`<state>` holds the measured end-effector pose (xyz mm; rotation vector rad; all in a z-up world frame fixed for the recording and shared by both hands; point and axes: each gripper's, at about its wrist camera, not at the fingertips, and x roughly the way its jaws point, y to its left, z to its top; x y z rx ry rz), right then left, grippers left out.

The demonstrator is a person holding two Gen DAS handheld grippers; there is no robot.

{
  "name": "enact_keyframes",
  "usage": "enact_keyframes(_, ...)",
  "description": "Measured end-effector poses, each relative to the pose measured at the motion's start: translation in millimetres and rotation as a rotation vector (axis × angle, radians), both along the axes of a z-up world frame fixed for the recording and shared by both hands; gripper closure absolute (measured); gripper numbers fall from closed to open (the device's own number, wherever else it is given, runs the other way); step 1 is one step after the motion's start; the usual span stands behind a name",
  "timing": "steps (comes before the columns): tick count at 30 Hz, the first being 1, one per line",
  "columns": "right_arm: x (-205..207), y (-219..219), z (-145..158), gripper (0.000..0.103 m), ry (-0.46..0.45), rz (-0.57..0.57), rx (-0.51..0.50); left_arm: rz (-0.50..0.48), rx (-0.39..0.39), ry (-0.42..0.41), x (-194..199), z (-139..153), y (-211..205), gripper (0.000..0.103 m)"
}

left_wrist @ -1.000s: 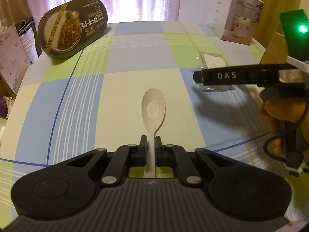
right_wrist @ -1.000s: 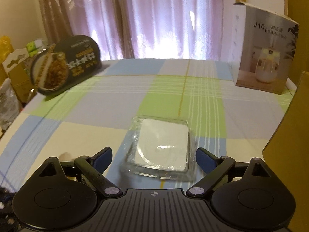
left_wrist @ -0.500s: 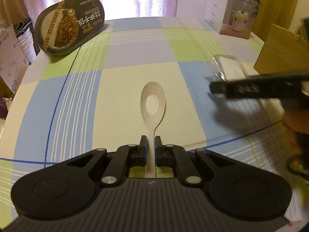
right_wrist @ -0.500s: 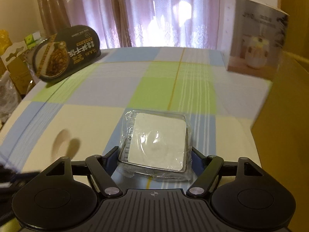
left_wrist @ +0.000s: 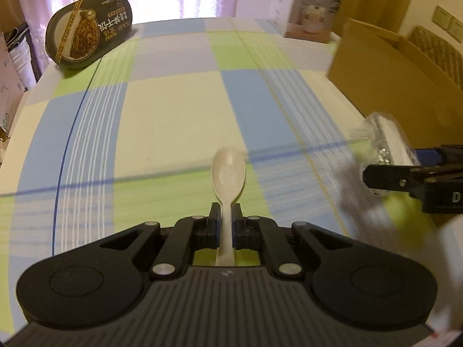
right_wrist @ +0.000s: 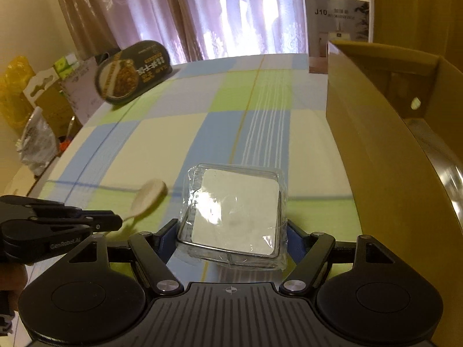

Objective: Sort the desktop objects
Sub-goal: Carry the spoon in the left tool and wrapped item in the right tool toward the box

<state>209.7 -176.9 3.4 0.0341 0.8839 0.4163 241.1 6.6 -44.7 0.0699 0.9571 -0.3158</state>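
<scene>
The left hand-held gripper (left_wrist: pixel 225 217) clamps a white spoon (left_wrist: pixel 228 173) by its handle above the table (left_wrist: pixel 173 115); the right hand-held gripper (right_wrist: pixel 231 231) grips a plastic-wrapped square box (right_wrist: pixel 235 211) beside the cardboard box (right_wrist: pixel 376 133).

Far left: meal tub (right_wrist: pixel 131 72) on the surface (right_wrist: pixel 179 133)
Far right: printed box (right_wrist: pixel 337 26) behind cardboard box (right_wrist: pixel 373 133)
Near: spoon (right_wrist: pixel 149 195) left of wrapped tray (right_wrist: pixel 235 212)
</scene>
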Motion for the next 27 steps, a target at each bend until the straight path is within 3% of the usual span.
enact_keyframes(5,-9,-5,-7,0.031,0.04,0.015,0.013,-0.038,0.035,0.037,-32,-1,-5,0.095)
enact_keyframes(7,-6,-8,-12,0.031,0.045,0.009,-0.007,-0.055,0.064,0.019,-34,-2,-9,0.072)
enact_keyframes(12,-3,-10,-15,0.031,0.052,0.007,-0.008,-0.066,0.095,-0.058,-22,0,-14,0.064)
enact_keyframes(24,11,-12,-19,0.031,0.05,0.012,-0.016,-0.09,0.099,-0.019,8,-25,-32,0.063)
enact_keyframes(27,12,-10,-18,0.031,0.048,0.024,-0.012,-0.078,0.079,0.001,10,-24,-29,0.075)
